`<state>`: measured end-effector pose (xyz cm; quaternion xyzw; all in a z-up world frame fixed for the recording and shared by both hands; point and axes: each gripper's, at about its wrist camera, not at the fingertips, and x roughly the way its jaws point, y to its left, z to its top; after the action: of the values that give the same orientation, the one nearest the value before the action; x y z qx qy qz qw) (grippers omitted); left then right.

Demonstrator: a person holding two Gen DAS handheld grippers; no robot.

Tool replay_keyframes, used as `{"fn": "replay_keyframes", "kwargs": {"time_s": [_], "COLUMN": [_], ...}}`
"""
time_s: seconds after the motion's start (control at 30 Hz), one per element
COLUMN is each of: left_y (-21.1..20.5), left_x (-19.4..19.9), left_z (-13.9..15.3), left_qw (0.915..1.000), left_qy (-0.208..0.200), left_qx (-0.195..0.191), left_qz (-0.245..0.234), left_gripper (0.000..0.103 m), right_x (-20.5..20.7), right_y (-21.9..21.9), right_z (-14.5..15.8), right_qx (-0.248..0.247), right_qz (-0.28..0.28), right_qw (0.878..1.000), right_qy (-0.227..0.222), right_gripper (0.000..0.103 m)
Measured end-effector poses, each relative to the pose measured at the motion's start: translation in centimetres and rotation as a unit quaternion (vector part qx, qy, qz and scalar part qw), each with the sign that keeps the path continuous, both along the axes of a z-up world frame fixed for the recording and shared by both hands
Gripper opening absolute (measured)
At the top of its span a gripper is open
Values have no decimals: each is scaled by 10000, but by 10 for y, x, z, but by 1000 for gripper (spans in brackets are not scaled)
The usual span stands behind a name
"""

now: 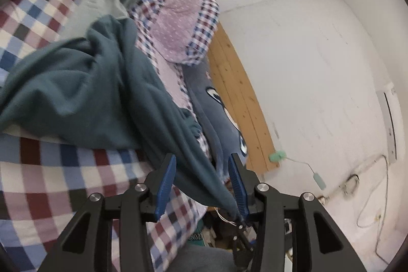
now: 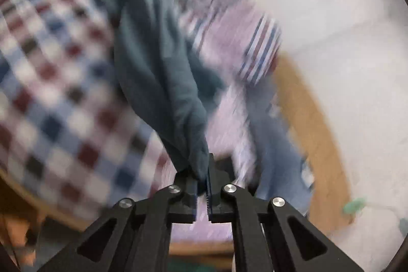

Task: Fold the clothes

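A dark green shirt (image 1: 84, 93) lies bunched on the checked bed cover (image 1: 63, 185), one edge hanging off the bed's side. The right hand-held gripper (image 2: 202, 182) pinches that shirt tight. The left hand-held gripper (image 1: 201, 182) is wide open with cloth draped between its fingers. A wooden bed frame (image 1: 239, 103) runs along the bed's edge, with bare white floor (image 1: 318, 83) beyond it.

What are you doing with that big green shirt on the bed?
A person is folding clothes with a handheld tool in each hand. The right tool is shut on a bunched end of the dark teal garment and holds it up off the checkered bedspread. The left tool is open, with a stretch of the same garment running between its blue pads. The garment is still crumpled, not folded yet.
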<state>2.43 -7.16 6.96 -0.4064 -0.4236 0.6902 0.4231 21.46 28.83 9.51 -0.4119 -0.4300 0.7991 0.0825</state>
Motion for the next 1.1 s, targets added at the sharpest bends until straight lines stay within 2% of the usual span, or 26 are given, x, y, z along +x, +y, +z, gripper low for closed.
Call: {"fn": "replay_keyframes", "kwargs": {"time_s": [0.1,0.13,0.17,0.27,0.4,0.47,0.57,0.7,0.77,0.8,0.87,0.97,1.1], "left_y": [-7,-9,-10,-14,-15,-16,-15,-10,-7,-6,-4,0,3], "left_x": [-2,-3,-3,-4,-3,0,4,8,7,6,5,2,0], "left_z": [-5,-6,-7,-10,-8,-7,-3,2,2,1,1,-1,-2], "left_qw": [9993,9986,9980,9954,9904,9884,9859,9820,9817,9819,9822,9814,9818], "left_qy": [-51,-66,-84,-113,-1,104,235,383,382,383,392,382,334], "left_qx": [-308,-421,-521,-804,-1196,-1312,-1457,-1678,-1710,-1705,-1696,-1751,-1731], "left_qz": [227,299,358,514,695,756,787,781,748,732,710,695,702], "left_gripper": [45,45,45,45,45,48,49,53,55,55,59,65,75], "right_x": [5,9,13,16,-2,-22,-66,-134,-165,-177,-190,-210,-239], "right_y": [13,13,10,-4,-29,-38,-45,-34,-27,-27,-38,-49,-60], "right_z": [5,9,14,29,48,56,59,38,26,22,20,15,-8], "right_qx": [-622,-886,-1134,-1801,-2705,-3211,-3889,-4794,-5000,-5053,-4994,-4892,-4715], "right_qz": [-105,-8,97,376,451,406,201,-479,-615,-638,-538,-361,-180], "right_qw": [9969,9942,9909,9803,9613,9461,9193,8717,8581,8546,8585,8661,8791], "right_qy": [-477,-615,-716,-724,-257,79,562,890,988,1019,1029,964,680], "right_gripper": [19,36,46,53,62,68,71,71,71,71,70,70,67]}}
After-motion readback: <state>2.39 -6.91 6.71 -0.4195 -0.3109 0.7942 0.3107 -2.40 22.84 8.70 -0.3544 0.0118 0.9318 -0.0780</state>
